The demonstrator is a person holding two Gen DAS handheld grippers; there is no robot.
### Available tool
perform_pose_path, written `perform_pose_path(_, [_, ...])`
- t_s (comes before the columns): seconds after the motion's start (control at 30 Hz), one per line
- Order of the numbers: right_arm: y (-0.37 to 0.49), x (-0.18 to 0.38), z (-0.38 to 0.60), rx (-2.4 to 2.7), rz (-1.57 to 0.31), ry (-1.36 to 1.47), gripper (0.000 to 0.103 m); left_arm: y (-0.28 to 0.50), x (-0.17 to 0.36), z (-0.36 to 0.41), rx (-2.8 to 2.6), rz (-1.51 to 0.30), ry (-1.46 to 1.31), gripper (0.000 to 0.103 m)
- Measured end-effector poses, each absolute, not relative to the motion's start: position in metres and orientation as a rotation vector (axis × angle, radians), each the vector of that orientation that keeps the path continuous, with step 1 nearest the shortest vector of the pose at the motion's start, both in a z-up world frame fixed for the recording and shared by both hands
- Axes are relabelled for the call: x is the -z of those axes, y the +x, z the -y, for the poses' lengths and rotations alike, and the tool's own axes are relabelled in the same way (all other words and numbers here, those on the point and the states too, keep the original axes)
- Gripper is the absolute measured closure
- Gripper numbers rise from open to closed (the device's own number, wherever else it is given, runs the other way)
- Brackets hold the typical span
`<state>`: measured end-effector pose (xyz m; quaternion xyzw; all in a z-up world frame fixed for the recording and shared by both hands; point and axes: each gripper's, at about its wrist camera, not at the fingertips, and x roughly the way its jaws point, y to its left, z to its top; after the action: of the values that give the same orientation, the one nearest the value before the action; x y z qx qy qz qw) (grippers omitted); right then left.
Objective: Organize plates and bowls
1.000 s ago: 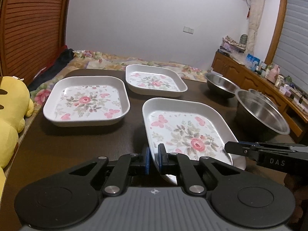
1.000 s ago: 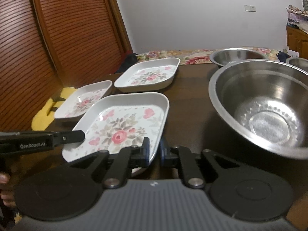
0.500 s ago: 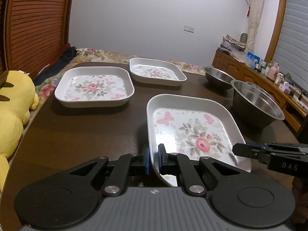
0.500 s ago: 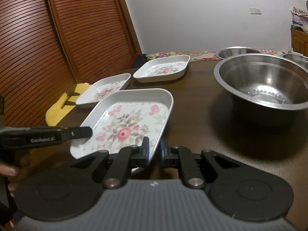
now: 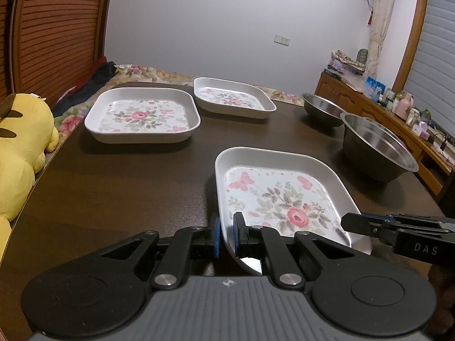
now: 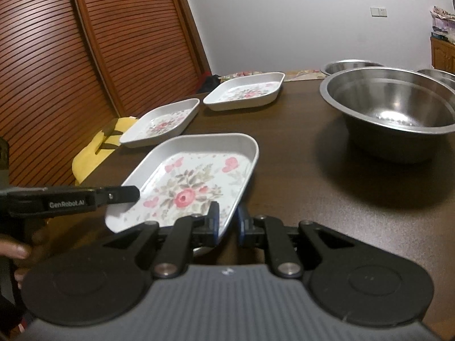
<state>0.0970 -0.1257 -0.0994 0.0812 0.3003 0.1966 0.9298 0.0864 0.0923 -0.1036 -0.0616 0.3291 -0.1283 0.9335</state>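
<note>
A white floral plate (image 5: 284, 196) lies low at the near part of the dark table (image 5: 128, 184). My left gripper (image 5: 226, 236) is shut on its near left rim. The right gripper (image 6: 228, 221) has the plate's (image 6: 193, 182) near right rim between its pads; its jaws are just starting to open, and the pads still look in contact. Each gripper's tip also shows in the other view, at the plate's opposite corner. Two more floral plates (image 5: 142, 116) (image 5: 233, 98) sit side by side at the far left. A large steel bowl (image 5: 378, 147) stands to the right, and a smaller one (image 5: 321, 108) behind it.
A yellow plush toy (image 5: 20, 147) lies off the table's left edge. A wooden sideboard (image 5: 369, 96) crowded with small items runs along the right wall. Slatted wooden doors (image 6: 85, 71) stand behind on the left. A third steel bowl rim (image 6: 438, 74) peeks in at far right.
Both grippers came back toward the table's near edge with the floral plate and sank a little. The other plates and bowls now look farther off. The right jaws have parted slightly.
</note>
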Motion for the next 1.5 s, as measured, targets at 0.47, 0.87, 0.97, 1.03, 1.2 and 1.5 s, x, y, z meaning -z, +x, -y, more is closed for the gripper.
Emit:
perform_pose_path(0.47, [0.095,0.1,0.122,-0.386,-0.587,0.131,0.086,0.088,0.103,-0.09,0.255,-0.67,-0.126,0.093])
perform_pose_path(0.87, [0.094,0.07,0.134,-0.383,-0.497,0.112,0.086,0.088,0.078,-0.098,0.24,-0.616,-0.114,0.08])
perform_pose_path(0.97, [0.096,0.059,0.133,-0.4,-0.478,0.102,0.086,0.091,0.07,-0.1,0.222,-0.608,-0.098,0.077])
perform_pose_path(1.03, [0.099,0.052,0.131,-0.416,-0.464,0.095,0.082,0.093,0.064,-0.102,0.216,-0.593,-0.093,0.072])
perform_pose_path(1.2, [0.11,0.04,0.121,-0.458,-0.464,0.071,0.074,0.104,0.052,-0.113,0.205,-0.572,-0.071,0.063])
perform_pose_path(1.5, [0.156,0.024,0.092,-0.542,-0.516,0.047,0.065,0.145,0.053,-0.143,0.157,-0.574,-0.022,0.056])
